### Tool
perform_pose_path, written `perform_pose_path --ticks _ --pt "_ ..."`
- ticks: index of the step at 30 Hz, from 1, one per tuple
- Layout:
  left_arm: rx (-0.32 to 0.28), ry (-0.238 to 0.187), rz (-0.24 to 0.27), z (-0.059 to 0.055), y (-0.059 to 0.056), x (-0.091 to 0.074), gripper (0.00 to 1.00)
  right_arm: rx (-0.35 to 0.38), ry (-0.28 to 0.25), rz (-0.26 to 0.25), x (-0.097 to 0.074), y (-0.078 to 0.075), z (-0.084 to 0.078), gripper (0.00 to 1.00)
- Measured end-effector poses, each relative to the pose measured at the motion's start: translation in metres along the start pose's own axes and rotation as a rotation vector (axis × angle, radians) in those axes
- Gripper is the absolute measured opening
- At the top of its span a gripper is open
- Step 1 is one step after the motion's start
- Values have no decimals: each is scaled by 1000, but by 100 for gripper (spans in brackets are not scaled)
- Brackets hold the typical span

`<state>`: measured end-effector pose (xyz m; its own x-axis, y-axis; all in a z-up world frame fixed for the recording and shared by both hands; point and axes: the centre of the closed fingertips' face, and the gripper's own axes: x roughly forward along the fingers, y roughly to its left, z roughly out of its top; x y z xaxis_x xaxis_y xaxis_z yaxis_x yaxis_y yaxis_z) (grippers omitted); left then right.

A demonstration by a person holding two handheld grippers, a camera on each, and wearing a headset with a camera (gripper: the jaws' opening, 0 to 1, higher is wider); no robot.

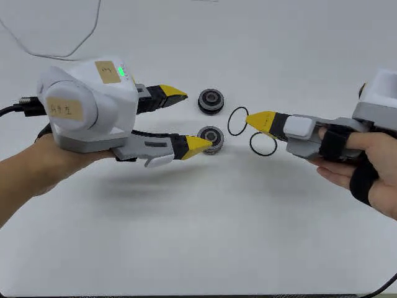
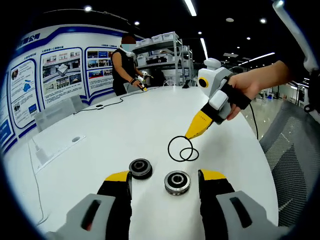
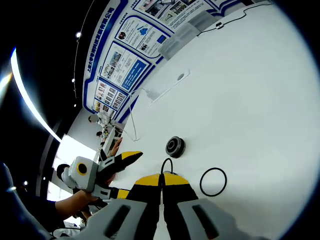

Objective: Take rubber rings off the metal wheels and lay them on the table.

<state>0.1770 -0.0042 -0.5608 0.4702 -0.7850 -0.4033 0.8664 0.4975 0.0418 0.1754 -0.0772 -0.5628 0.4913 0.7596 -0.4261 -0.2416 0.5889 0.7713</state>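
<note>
– On the white table (image 1: pixel 198 248), mid-scene, what's the count?
– Two metal wheels, both flat. Far wheel (image 1: pixel 211 100) is just past the left gripper's far jaw tip. Near wheel (image 1: pixel 211 138) sits between its jaws, close to the near tip; can't tell if they touch. Can't tell if either wheel has rubber on it.
– Rings?
– Loose ring (image 1: pixel 263 155) lies flat on the table right of the near wheel. Pinched ring (image 1: pixel 228 121) is clamped in the right gripper (image 1: pixel 251 120), jaws together on it, sticking out leftward.
– Left gripper (image 1: pixel 195 119)?
– Jaws wide apart, holding nothing, pointing right and level over the table. Left hand (image 1: pixel 56 158) grips it from below.
– Right side pose?
– Right hand (image 1: pixel 363 158) wrapped round the handle, tips aimed left at the wheels.
– Surroundings?
– Thin cable (image 1: pixel 62 43) far left on the table. The left gripper view shows a poster wall (image 2: pixel 55 65), shelving (image 2: pixel 165 50) and a person (image 2: pixel 125 65) at the far end of the table.
</note>
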Motion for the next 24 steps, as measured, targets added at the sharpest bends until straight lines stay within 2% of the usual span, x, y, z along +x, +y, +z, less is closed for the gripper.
perform_pose_path --ticks 3,9,17,24 --pt "10 -1 8 1 2 0 58 27 4 -18 -2 -12 -2 2" --pt "2 0 17 1 4 -3 63 54 15 -52 -6 -27 -9 2" --pt "-9 -12 29 4 7 -7 66 81 -7 -128 -16 -49 -11 2" --pt "-20 -11 41 5 9 -10 70 90 -15 -169 -20 -60 -11 2"
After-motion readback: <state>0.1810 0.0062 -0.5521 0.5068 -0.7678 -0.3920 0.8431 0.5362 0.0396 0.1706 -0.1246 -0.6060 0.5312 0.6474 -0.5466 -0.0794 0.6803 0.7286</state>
